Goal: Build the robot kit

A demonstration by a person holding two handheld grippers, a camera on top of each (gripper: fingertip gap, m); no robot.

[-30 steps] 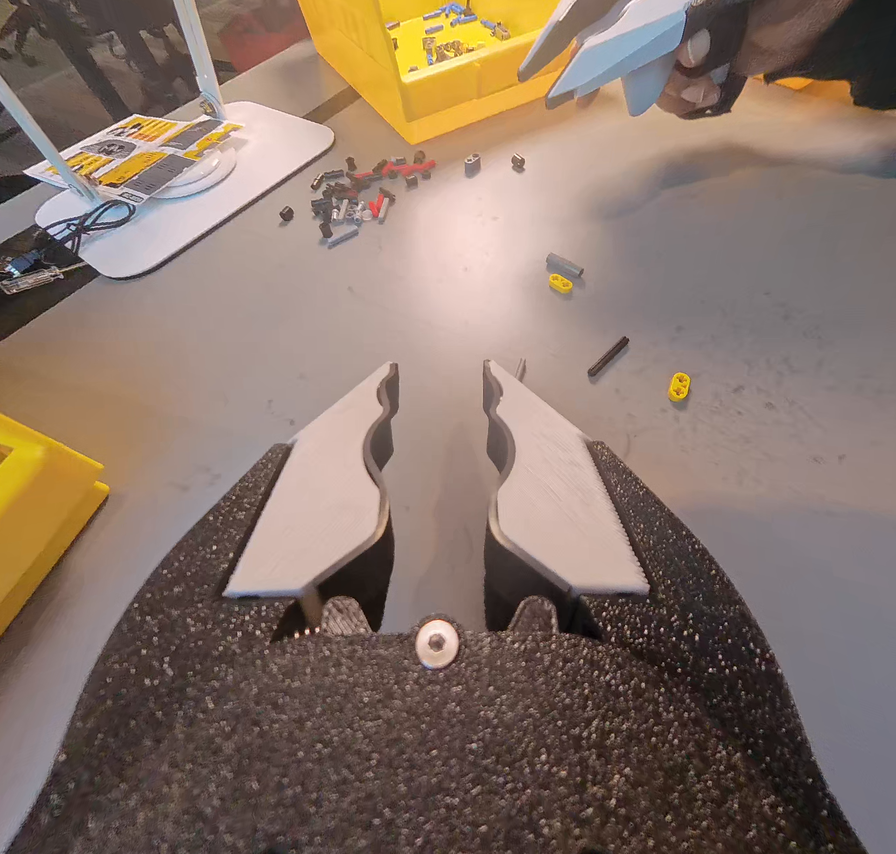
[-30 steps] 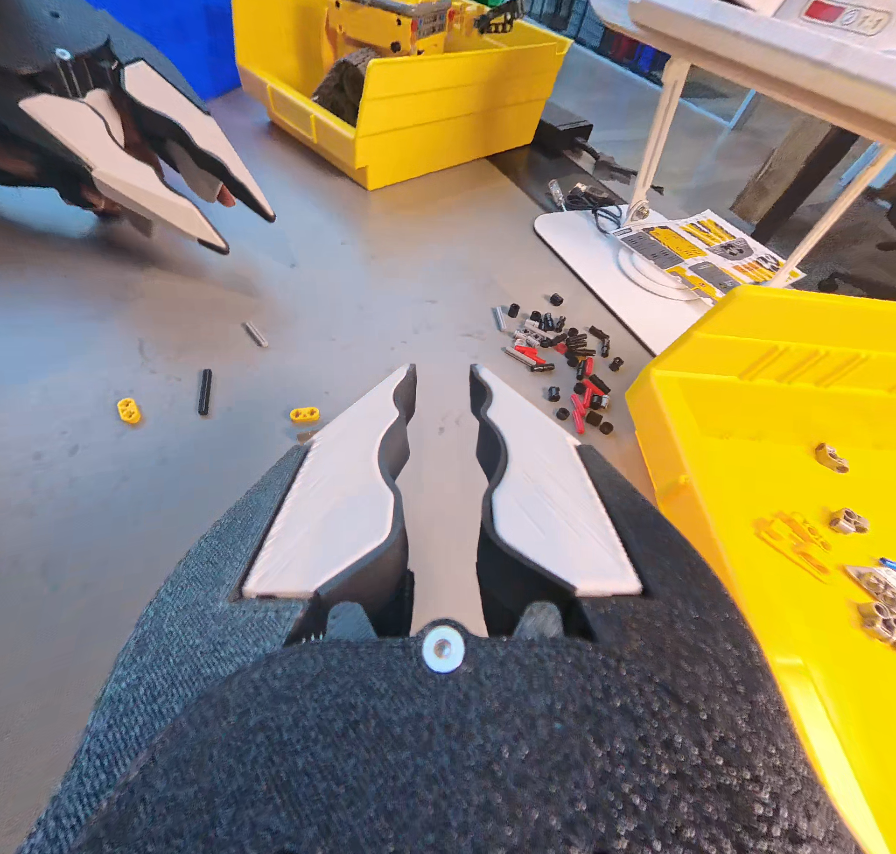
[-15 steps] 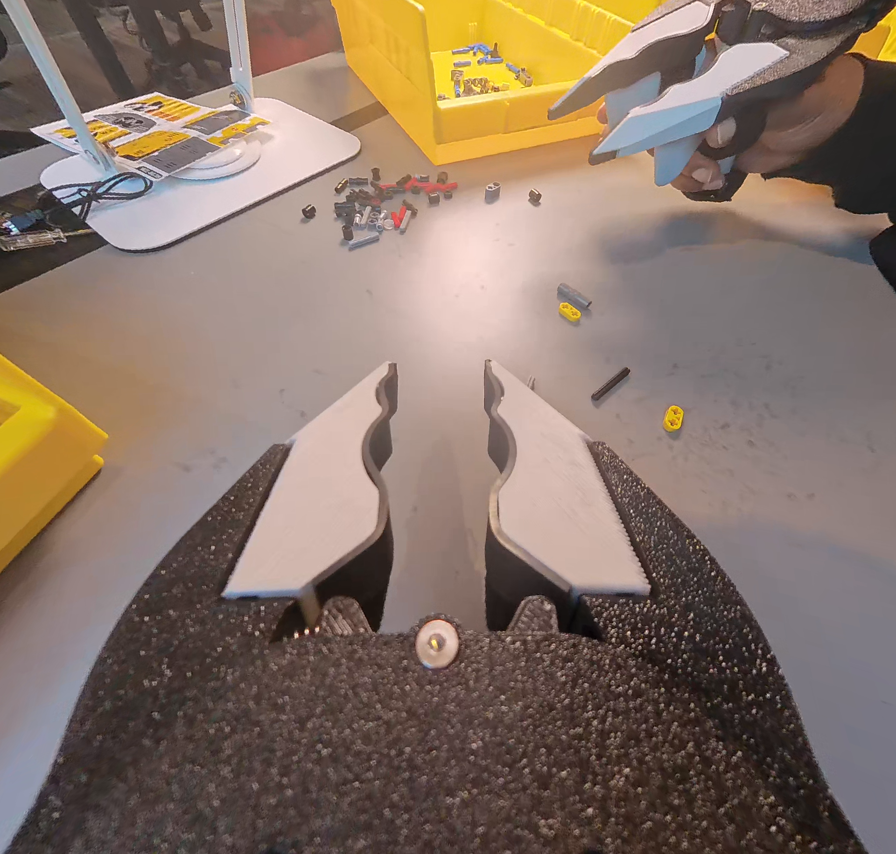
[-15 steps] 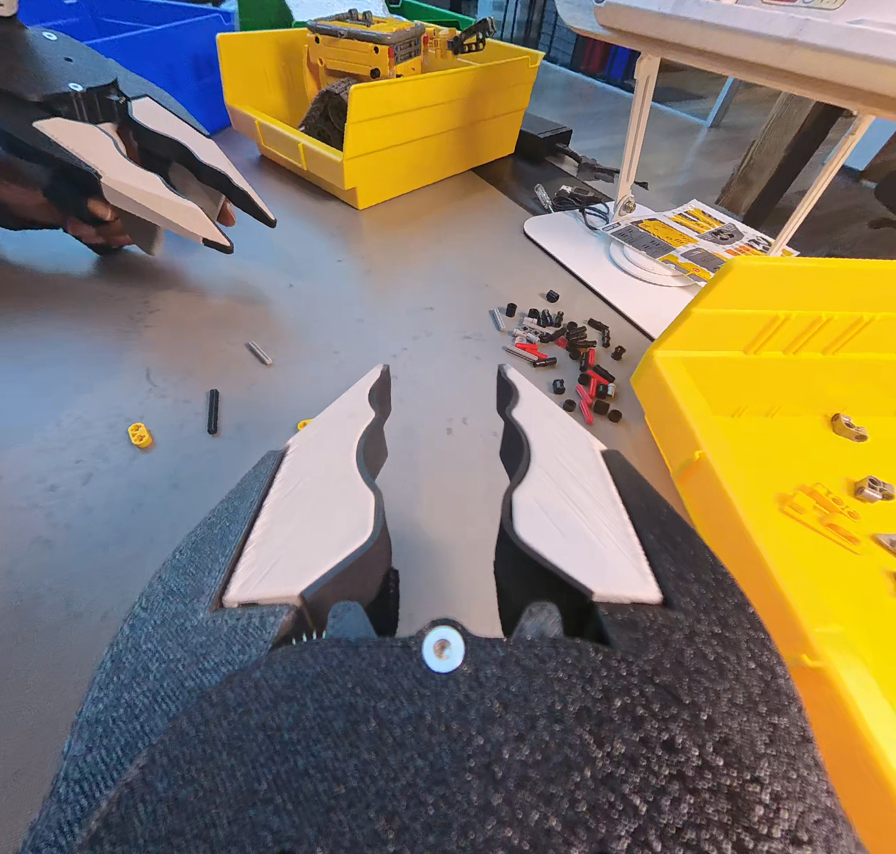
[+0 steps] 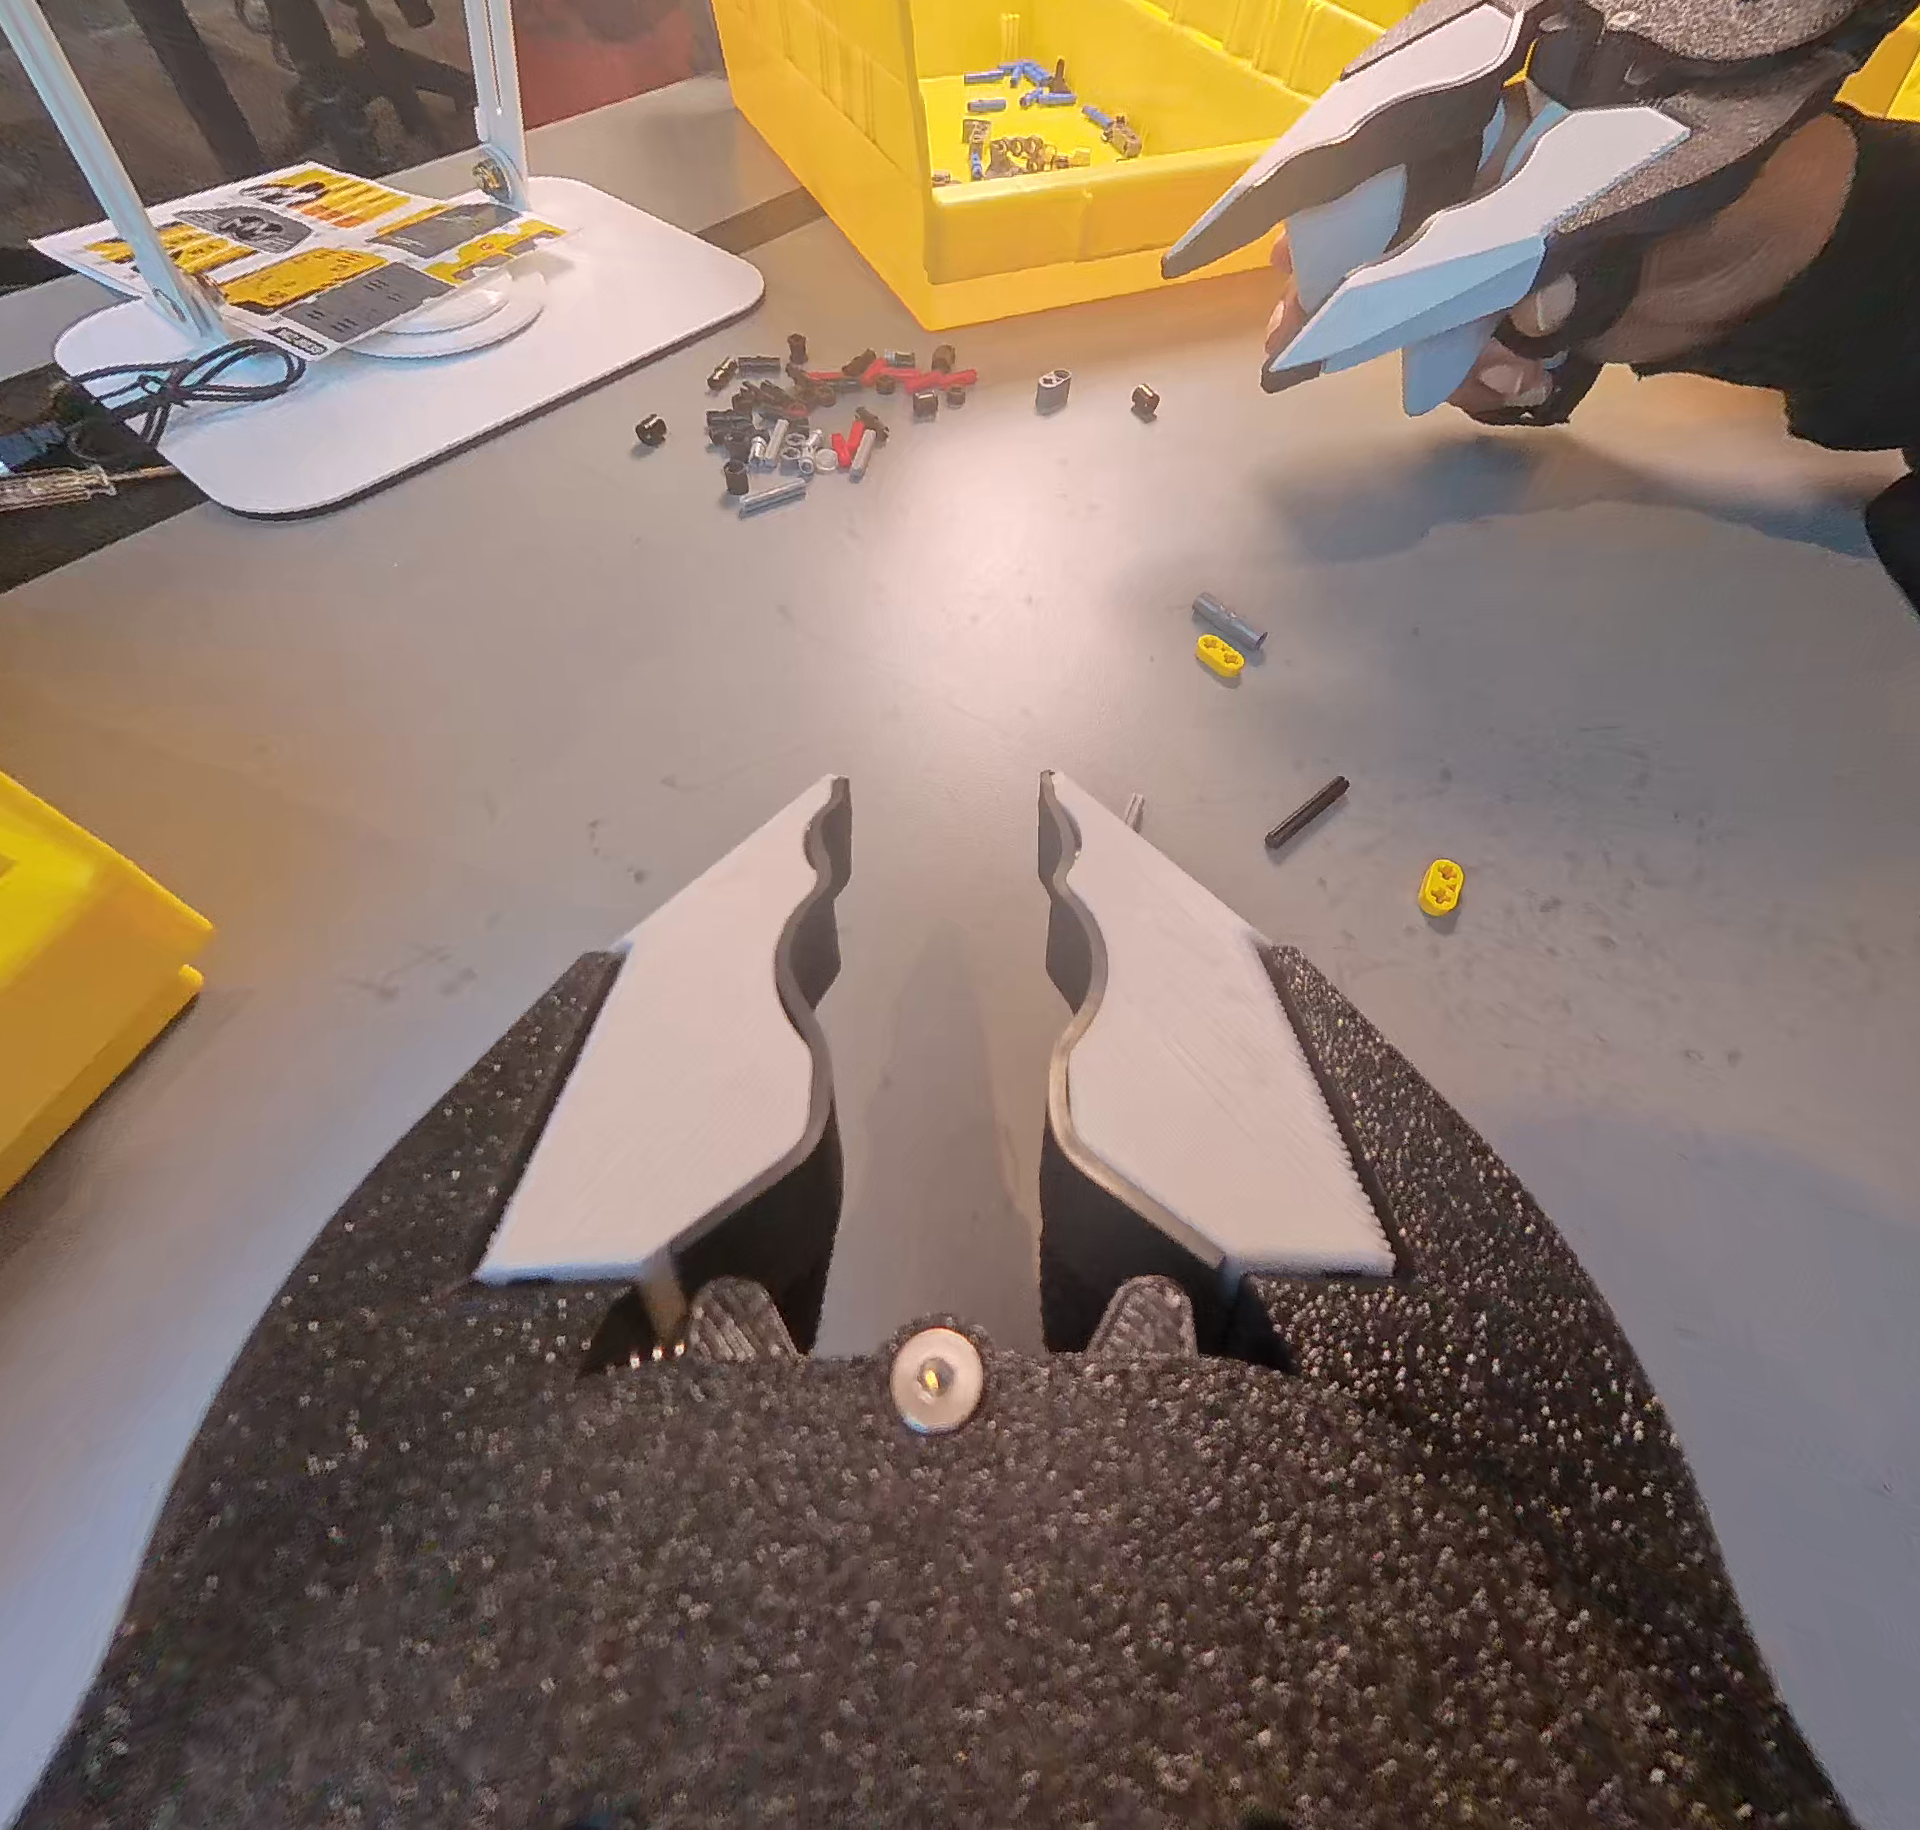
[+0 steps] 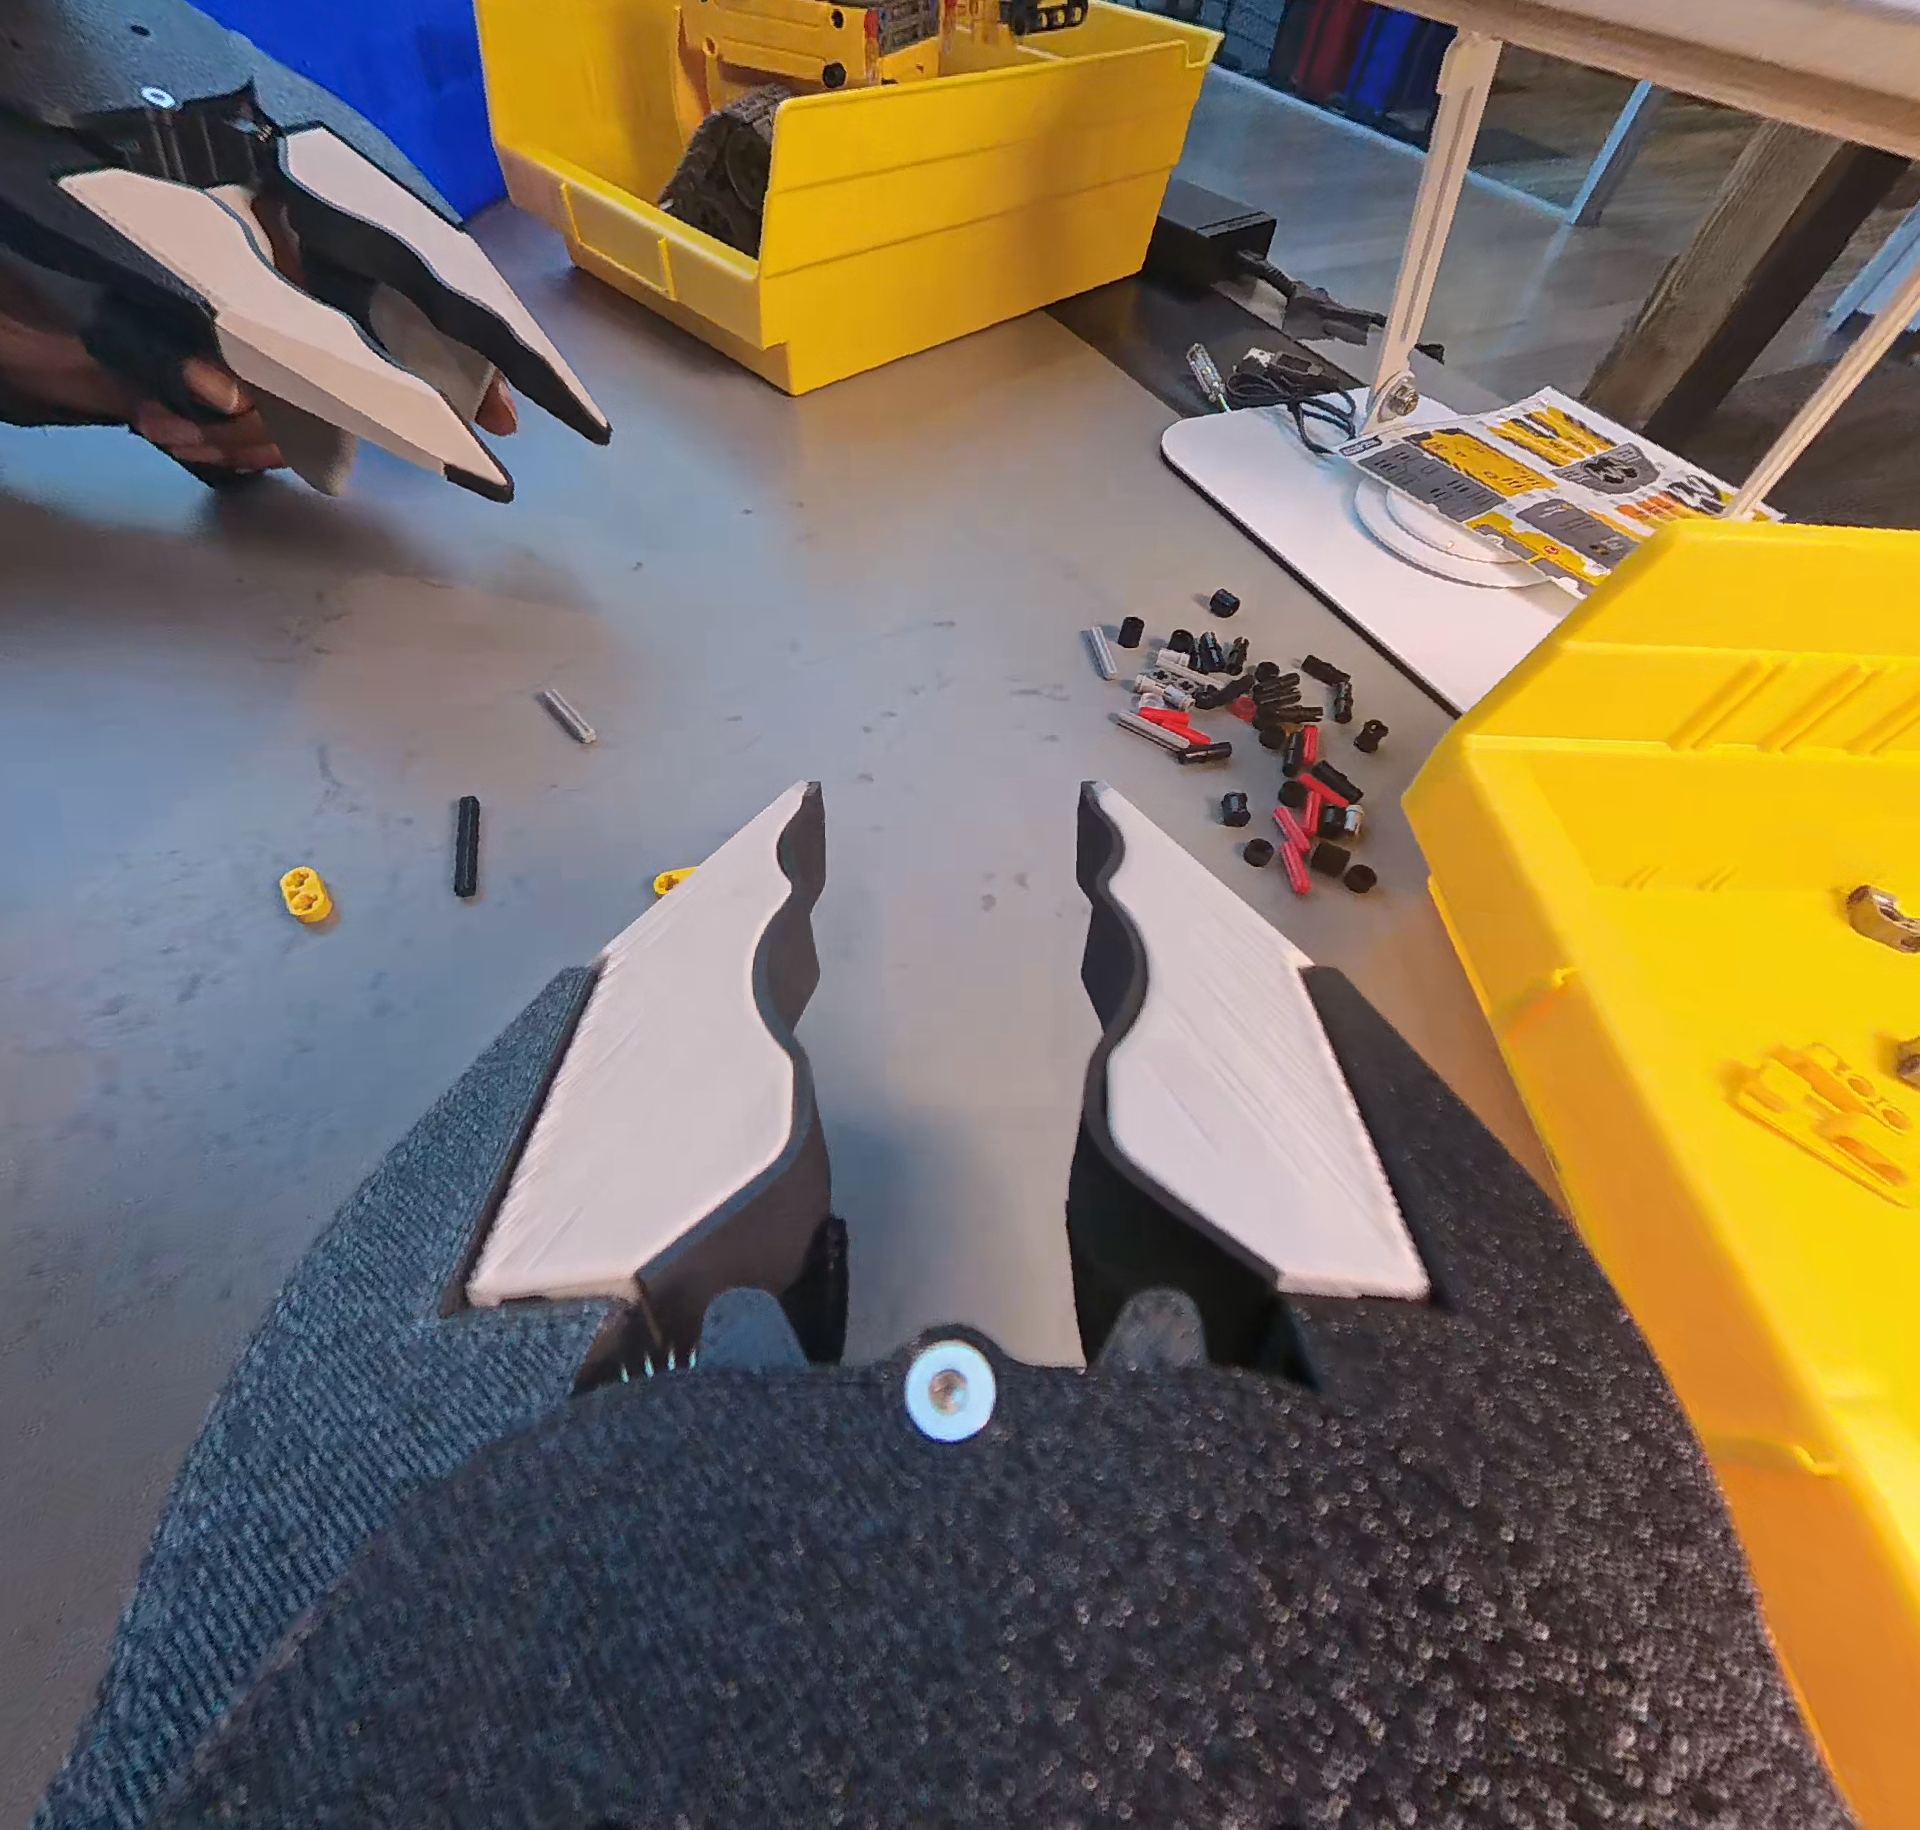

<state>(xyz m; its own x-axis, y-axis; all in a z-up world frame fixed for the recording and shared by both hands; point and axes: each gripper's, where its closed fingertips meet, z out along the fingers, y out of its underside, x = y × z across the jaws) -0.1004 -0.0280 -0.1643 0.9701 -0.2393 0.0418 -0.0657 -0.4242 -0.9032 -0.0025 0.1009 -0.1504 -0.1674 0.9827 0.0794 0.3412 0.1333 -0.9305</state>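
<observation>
My left gripper (image 5: 941, 783) is open and empty above the grey table (image 5: 520, 741). Nearest it are a short grey axle (image 5: 1136, 806), a black axle (image 5: 1306, 812) and a yellow link (image 5: 1441, 887) to its right. My right gripper (image 6: 951, 791) is open and empty over the table. A yellow link (image 6: 673, 879) is partly hidden behind its left finger. A pile of small black, red and grey pins (image 6: 1247, 741) lies just right of it. Each gripper shows in the other's view, held in a gloved hand: the right (image 5: 1218, 326), the left (image 6: 551, 464).
A yellow bin with small parts (image 5: 1039, 253) stands behind the pin pile (image 5: 810, 419). Another yellow bin (image 6: 935, 253) holds a yellow tracked model, with a blue bin (image 6: 343, 45) beside it. A white stand base with a leaflet (image 5: 416, 398) is near. A yellow bin corner (image 5: 73, 1001) is at left. Between my left fingertips and the black axle (image 5: 1306, 812) there is roughly 9 cm. My right wrist view (image 6: 467, 846) looks at it from another angle. The yellow link (image 5: 1441, 887) is about 11 cm from my left fingertips. Seen from the right wrist view (image 6: 300, 888) as well.
My right gripper's jaws have opened wider. The right gripper has come lower and nearer in the left wrist view. My left gripper has kept the same opening.
</observation>
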